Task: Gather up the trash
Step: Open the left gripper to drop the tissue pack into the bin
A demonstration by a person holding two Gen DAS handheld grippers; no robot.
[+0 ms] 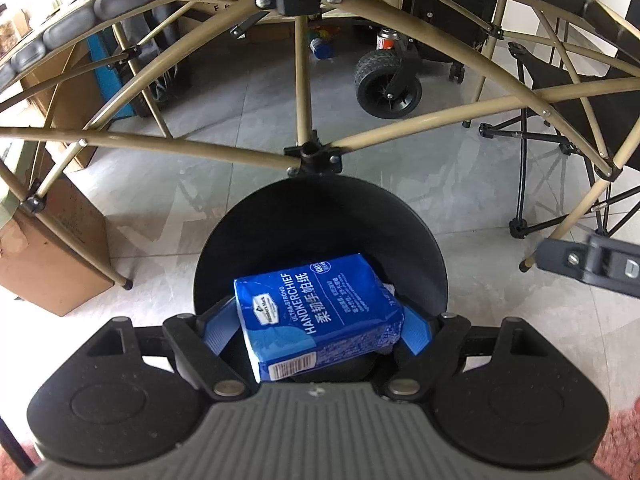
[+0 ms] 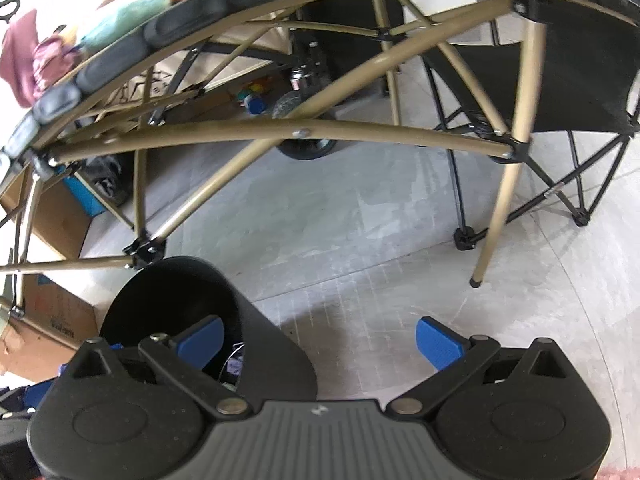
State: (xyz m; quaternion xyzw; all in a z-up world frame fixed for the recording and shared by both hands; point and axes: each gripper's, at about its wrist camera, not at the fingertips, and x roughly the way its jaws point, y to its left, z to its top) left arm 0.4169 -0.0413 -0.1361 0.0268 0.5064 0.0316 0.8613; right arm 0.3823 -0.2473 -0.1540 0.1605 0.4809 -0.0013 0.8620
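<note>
**A:** What have you got in your left tongs?

**B:** My left gripper [image 1: 318, 326] is clamped on a blue tissue pack [image 1: 316, 314], the one printed "HANDKERCHIEF". Both blue pads [image 1: 416, 330] press against its sides, and the pack sits tilted, barcode end nearest me.

**A:** And where is that, relative to the bin?

**B:** Right over the black trash bin [image 1: 320, 216]. From the left wrist view the pack covers the near part of the bin's open mouth, and the dark inside shows beyond it. The bin stands on pale floor tiles, just near of the tan table frame [image 1: 304, 152], whose central joint is at the bin's far rim.

**A:** Your right tongs?

**B:** My right gripper [image 2: 320, 340] is spread wide with nothing between the blue fingers [image 2: 438, 342]. Its left finger hangs over the bin [image 2: 176, 304], which lies to the left in that view; the right finger is over bare floor. I can make out a few scraps down inside the bin, too blurred to name.

**A:** Anything else around?

**B:** Cardboard boxes [image 1: 52, 248] on the left, a black wheel [image 1: 388, 84] far under the table, and a black folding chair [image 2: 560, 80] on the far right.
</note>
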